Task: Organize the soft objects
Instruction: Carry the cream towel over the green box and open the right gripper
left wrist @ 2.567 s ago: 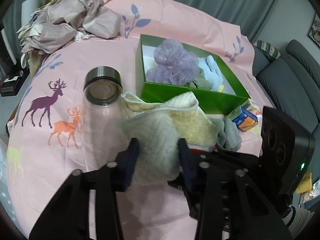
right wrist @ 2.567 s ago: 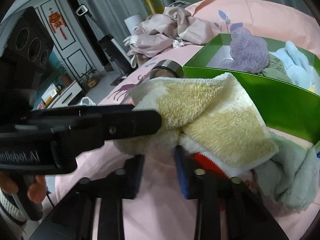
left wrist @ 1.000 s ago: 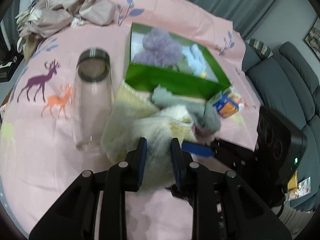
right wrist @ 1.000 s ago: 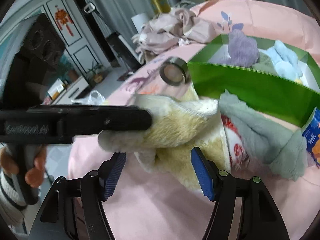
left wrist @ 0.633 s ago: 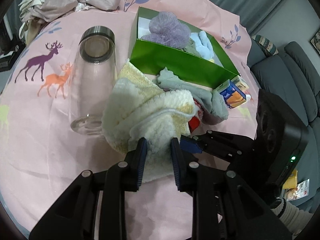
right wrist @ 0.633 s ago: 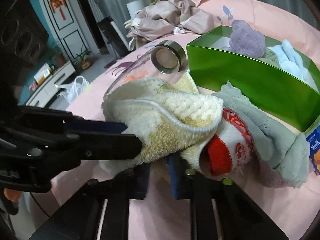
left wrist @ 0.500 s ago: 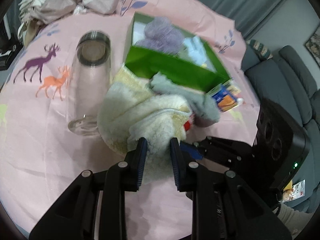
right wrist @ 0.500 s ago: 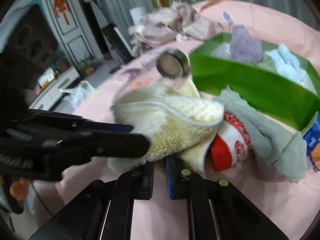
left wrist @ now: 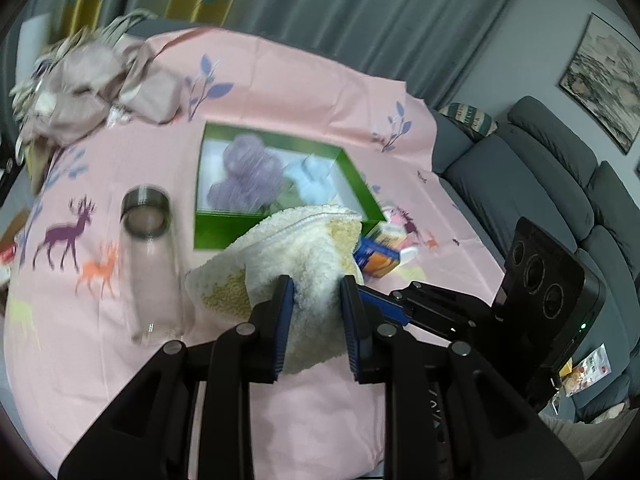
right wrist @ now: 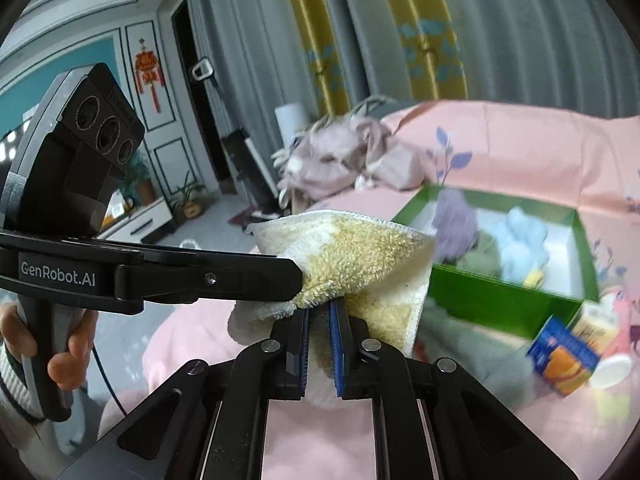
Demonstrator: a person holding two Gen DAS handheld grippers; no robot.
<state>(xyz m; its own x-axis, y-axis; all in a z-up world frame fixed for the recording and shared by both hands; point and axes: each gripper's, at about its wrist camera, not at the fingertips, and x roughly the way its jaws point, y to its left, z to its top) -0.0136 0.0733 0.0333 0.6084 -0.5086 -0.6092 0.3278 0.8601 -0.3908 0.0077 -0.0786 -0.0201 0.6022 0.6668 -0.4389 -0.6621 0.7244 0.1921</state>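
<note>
Since a second ago our right jaws have closed and both grippers have carried the cream towel (left wrist: 304, 256) up off the pink cloth (left wrist: 120, 400). We clamp its left end in the left gripper (left wrist: 316, 320), its lower edge in the right gripper (right wrist: 319, 320). Towel's long axis runs roughly across, just before the green box (left wrist: 212, 232), which lies ahead of both jaws.

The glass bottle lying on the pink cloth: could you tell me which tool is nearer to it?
Left. The left tool grips the towel right beside the bottle; the right tool grips the towel's far side, farther from it.
</note>
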